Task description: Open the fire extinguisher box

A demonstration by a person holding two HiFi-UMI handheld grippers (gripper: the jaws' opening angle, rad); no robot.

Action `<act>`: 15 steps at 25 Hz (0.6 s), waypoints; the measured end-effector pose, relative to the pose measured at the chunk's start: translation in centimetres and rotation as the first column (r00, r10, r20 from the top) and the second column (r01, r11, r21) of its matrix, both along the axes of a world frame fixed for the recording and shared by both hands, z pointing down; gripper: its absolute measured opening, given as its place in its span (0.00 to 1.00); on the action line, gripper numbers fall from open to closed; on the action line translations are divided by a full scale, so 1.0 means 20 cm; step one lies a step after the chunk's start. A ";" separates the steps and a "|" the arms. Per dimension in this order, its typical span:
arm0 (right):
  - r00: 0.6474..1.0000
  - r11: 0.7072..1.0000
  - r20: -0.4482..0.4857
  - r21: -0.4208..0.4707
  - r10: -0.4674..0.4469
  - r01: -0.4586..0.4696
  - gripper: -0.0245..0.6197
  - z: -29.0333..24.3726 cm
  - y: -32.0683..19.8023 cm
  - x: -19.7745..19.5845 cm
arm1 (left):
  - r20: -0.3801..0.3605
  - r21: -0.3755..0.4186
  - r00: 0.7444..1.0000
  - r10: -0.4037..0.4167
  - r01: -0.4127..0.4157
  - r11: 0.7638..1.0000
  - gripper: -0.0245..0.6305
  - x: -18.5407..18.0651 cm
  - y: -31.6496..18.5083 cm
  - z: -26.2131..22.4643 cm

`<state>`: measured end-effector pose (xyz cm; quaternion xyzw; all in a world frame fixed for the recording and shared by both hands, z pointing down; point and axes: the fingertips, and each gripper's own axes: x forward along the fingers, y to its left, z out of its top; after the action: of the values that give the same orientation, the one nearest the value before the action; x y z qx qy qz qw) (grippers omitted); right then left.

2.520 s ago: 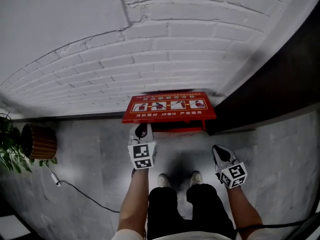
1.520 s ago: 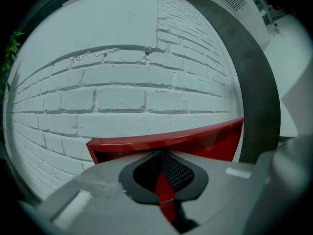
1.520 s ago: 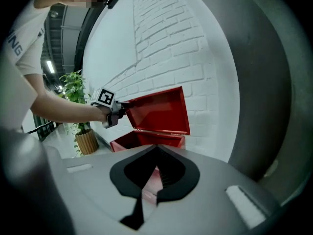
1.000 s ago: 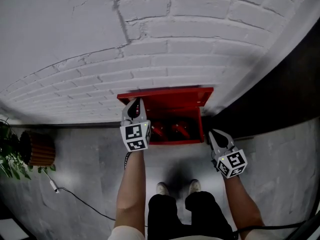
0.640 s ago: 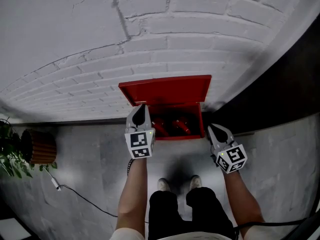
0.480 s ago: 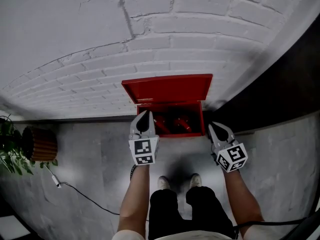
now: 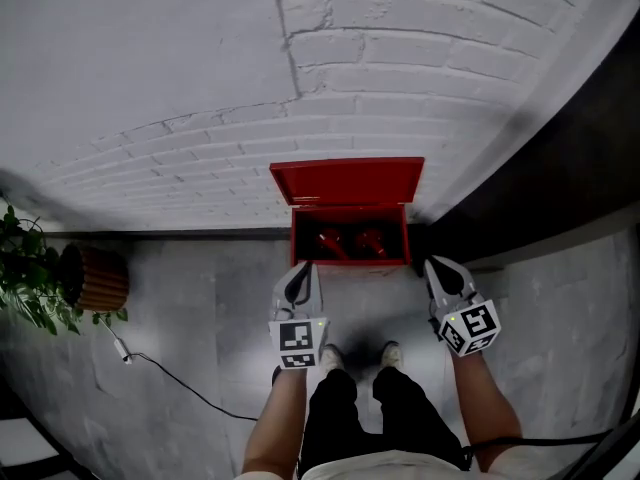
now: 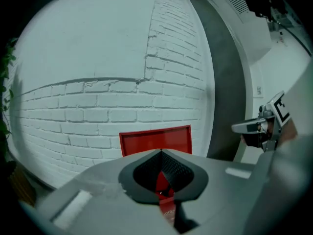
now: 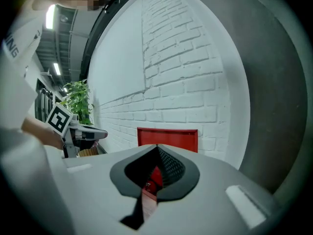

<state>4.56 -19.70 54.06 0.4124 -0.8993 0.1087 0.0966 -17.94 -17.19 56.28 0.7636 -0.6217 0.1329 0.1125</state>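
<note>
The head view looks steeply down on the fire extinguisher box (image 7: 350, 264) from above. Both gripper views face it from low and nearby, sharing its lid (image 8: 155, 140) and the brick wall (image 9: 186, 87).

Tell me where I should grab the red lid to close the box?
Take the lid by its free upper edge, coming from the front and above. It stands up against the brick wall, hinged along the back of the box, so its back is probably out of reach and only that edge sticks out.

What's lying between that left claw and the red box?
Nothing: only bare grey floor separates the left gripper from the red box, seen in the head view.
</note>
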 end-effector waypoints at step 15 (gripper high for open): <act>1.000 0.999 0.009 0.046 -0.011 0.010 0.05 -0.44 0.20 0.02 | -0.018 0.003 1.000 -0.001 0.001 1.000 0.04 0.04 0.26 -0.40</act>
<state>5.00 -15.63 45.20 0.4092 -0.9042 0.0893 0.0833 -17.08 -11.90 48.34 0.7646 -0.6213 0.1250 0.1171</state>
